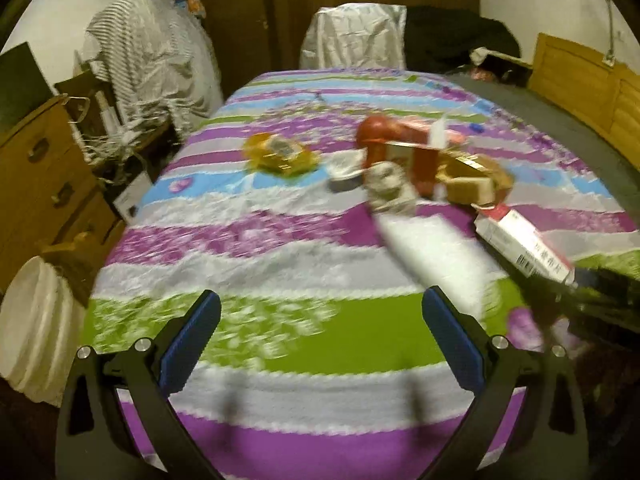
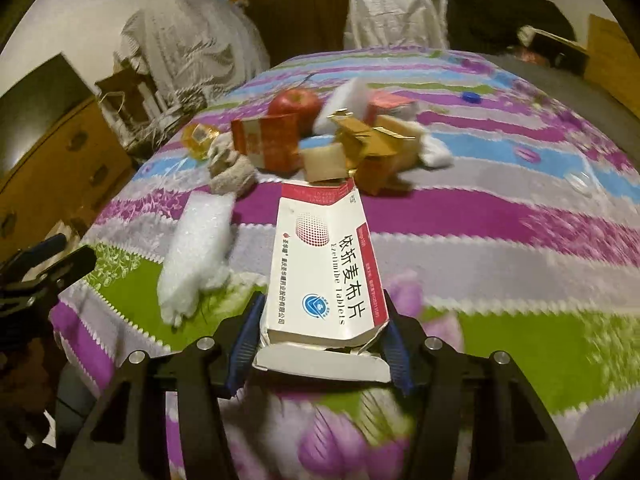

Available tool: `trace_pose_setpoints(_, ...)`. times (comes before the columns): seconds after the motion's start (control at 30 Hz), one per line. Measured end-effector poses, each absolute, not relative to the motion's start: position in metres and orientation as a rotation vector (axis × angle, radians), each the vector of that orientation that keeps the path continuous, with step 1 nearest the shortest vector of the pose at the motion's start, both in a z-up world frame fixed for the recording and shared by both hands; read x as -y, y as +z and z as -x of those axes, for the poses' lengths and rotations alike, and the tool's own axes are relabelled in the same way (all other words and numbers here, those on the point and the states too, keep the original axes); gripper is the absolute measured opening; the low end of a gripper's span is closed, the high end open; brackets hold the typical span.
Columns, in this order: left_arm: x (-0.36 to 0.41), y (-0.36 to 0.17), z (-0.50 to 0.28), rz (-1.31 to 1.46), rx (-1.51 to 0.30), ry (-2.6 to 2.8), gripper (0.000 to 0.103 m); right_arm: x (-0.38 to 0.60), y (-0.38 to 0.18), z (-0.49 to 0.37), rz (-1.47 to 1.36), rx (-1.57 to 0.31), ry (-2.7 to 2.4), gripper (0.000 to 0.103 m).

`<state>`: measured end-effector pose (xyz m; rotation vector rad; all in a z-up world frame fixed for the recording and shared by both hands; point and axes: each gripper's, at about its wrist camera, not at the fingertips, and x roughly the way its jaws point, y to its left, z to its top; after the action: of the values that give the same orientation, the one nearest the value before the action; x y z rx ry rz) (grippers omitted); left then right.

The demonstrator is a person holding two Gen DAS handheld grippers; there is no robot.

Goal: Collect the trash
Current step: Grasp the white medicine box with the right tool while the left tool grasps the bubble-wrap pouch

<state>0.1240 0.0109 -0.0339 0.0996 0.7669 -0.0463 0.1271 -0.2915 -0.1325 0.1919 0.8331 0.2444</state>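
The right gripper (image 2: 322,340) squeezes the light, bendy pill box (image 2: 326,268) at 6 o'clock, sides denting; the left gripper (image 1: 320,336) is wide open.

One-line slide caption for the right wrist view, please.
Right gripper shut on a white-and-red tablet box above the striped bedspread, remaining trash pile ahead.

Left gripper (image 1: 320,308), jaws wide apart, low centre above striped bedspread (image 1: 280,344). Trash pile (image 1: 420,168) mid-right; medicine box (image 1: 524,244) at right edge.
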Motion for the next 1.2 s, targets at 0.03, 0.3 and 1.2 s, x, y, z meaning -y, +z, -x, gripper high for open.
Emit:
trace_pose_setpoints(0.03,-0.004,-0.032,-0.127,-0.086,-0.770,-0.070,0.097,0.297,-0.131,-0.122,-0.211,-0.826,0.232,0.057)
trace_pose_setpoints(0.3,0.049,-0.058,-0.183,0.022,-0.882,-0.107,0.097,0.323,-0.109,-0.108,-0.315,-0.800,0.254,0.056)
trace_pose_setpoints(1.2,-0.069,-0.077,-0.134,-0.059,-0.895,-0.021,0.075,0.236,-0.134,-0.081,-0.090,-0.826,0.302,0.073)
